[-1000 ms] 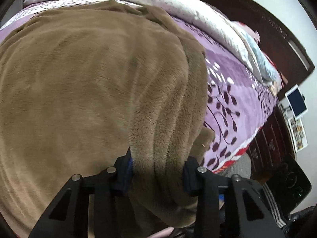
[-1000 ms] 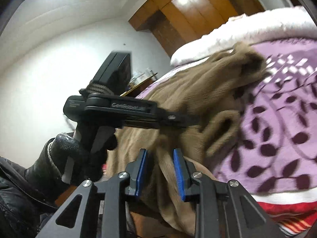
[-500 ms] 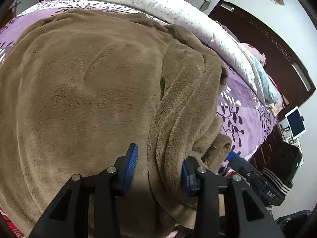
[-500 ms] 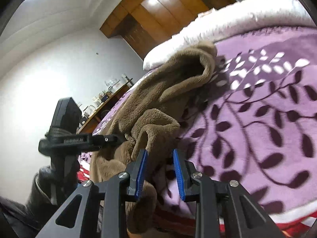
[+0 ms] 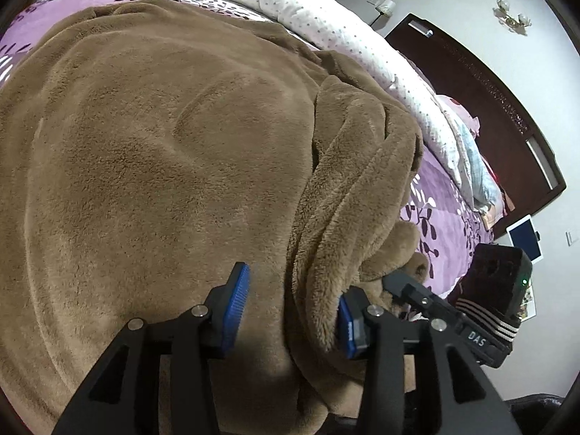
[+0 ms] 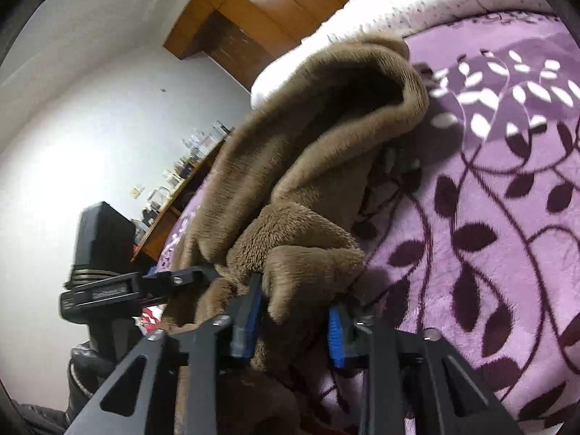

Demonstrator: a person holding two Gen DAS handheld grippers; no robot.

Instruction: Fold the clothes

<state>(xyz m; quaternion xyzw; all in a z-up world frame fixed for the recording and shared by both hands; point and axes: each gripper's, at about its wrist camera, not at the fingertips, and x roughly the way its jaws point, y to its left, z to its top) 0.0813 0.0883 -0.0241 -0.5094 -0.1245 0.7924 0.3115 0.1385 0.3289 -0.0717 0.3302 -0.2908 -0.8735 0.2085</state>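
Two grippers on one brown fleece garment (image 5: 152, 166), which is spread wide over the purple bedspread (image 5: 438, 195). From the left wrist, the left gripper (image 5: 290, 304) has its blue pads parted, with a thick bunched ridge of fleece running up between them against the right-hand pad; nothing looks pinched. Far right, the other tool's body carries the letters "DAS". A white quilt (image 5: 326, 11) lies along the far side.

Over to the right wrist: the right gripper (image 6: 295, 311) is open too, a fat fold of fleece sitting loose between its pads, near the bed's near edge. Further lettering on the left tool, at left, is too small to read.

My call: whichever fold comes next, bite deep into all the layers, keep both ends level, and lay the fleece flat without dragging the bedspread.
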